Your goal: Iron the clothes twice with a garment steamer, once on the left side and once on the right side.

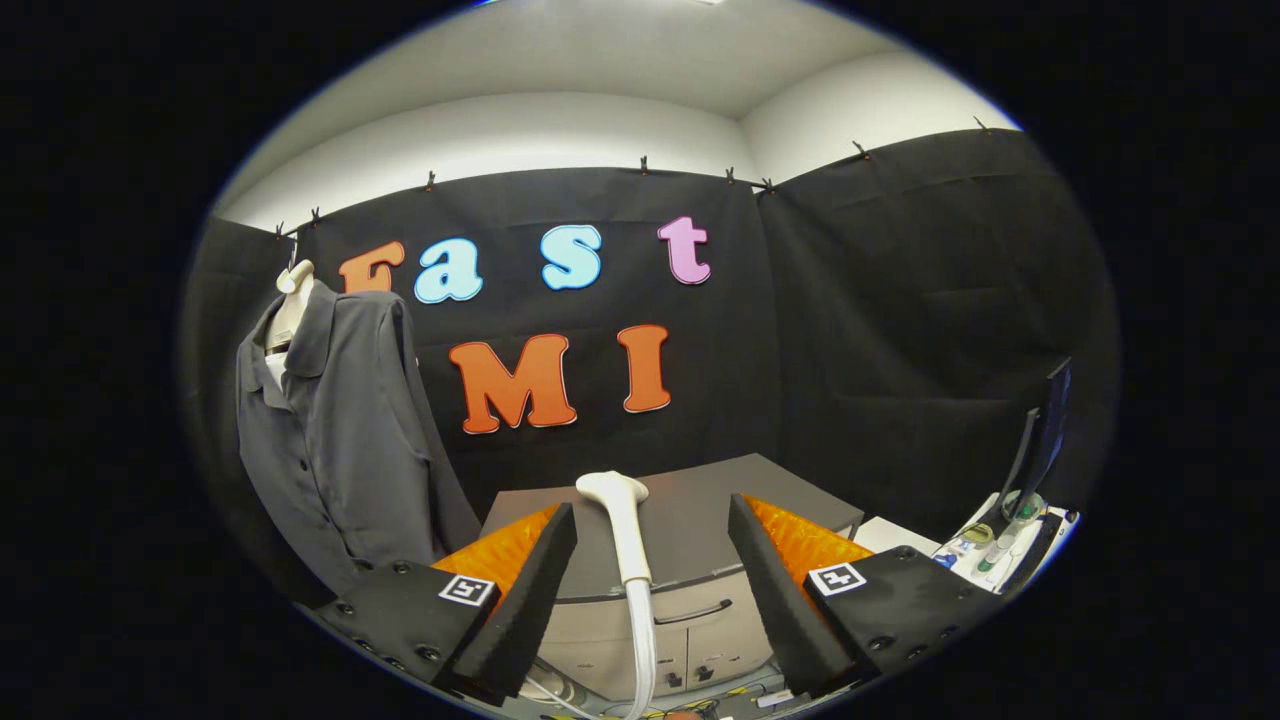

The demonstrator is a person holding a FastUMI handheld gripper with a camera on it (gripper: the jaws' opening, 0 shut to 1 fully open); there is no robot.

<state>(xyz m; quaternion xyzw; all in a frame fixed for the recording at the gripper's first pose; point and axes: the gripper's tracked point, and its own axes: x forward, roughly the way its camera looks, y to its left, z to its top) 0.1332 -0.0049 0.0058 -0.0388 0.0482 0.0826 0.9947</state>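
Gripper view — fingers (652,520) spread apart, steamer (622,520) upright between, untouched — shirt (340,440) leftward.

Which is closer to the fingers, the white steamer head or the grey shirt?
The white steamer head: it stands between the open fingers, untouched. The grey shirt hangs off to their left, beyond them.

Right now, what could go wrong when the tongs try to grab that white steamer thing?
1. The open tongs could knock the upright white plastic steamer head off the dark cabinet top.
2. Its white hose hangs below and might snag.
3. The dark grey collared shirt hangs far to the side, a long carry.
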